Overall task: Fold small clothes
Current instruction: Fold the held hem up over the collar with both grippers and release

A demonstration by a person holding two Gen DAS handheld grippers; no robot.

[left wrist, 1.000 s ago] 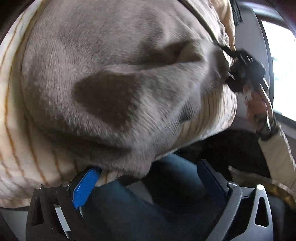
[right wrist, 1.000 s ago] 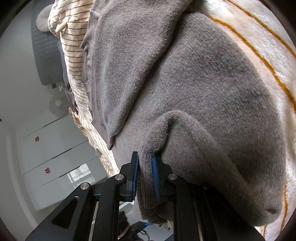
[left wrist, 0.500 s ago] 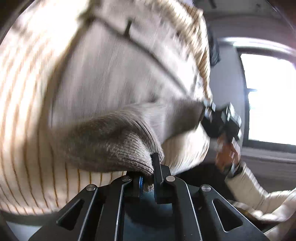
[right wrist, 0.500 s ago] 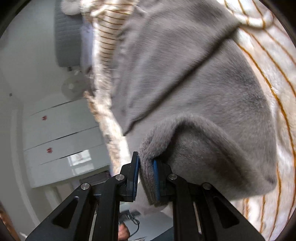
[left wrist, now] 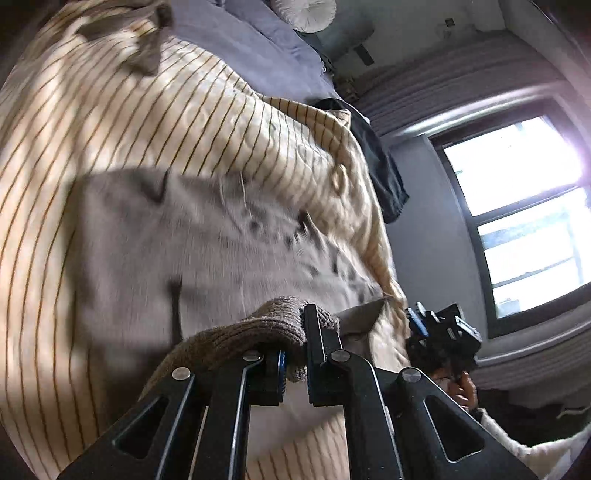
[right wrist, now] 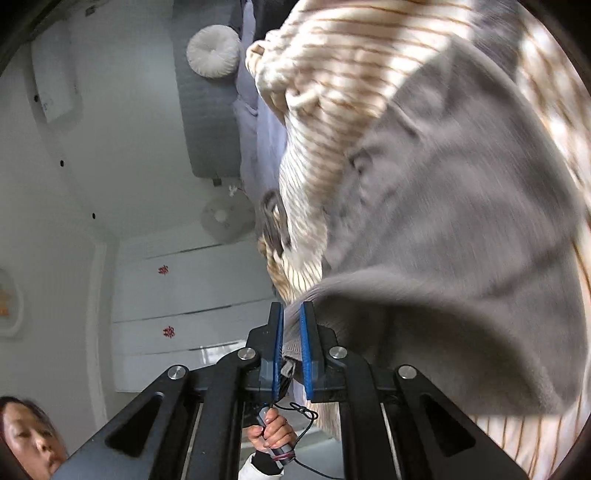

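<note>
A bedroom framed the work: a bed under one cream quilt (left wrist: pixel 122 122) with thin orange stripes, one lavender sheet (left wrist: pixel 236 44) beyond it, one round white cushion (left wrist: pixel 306 13) at the head, and one bright window (left wrist: pixel 524 218) on the grey wall. In my left wrist view, one grey knit garment (left wrist: pixel 192 254) lay spread on the quilt, blurred by motion, with dark marks across it too smeared to read. My left gripper (left wrist: pixel 295 354) was clenched on a ribbed edge of that garment, the knit bunched between the two black fingers. One dark cloth (left wrist: pixel 380 173) hung over the quilt's far edge. My right gripper (left wrist: pixel 439 332) showed to the right, beside the garment's other corner.

In my right wrist view, the right gripper (right wrist: pixel 291 347) had its two blue pads (right wrist: pixel 277 350) closing on a ribbed hem of the grey knit garment (right wrist: pixel 461 229), which rose from the quilt (right wrist: pixel 332 74) in a fold. Behind stood white drawers (right wrist: pixel 184 295) bearing two small red emblems (right wrist: pixel 162 269), unreadable. One hand (right wrist: pixel 271 430) gripped a handle below; the cushion (right wrist: pixel 212 51) appeared again.
</note>
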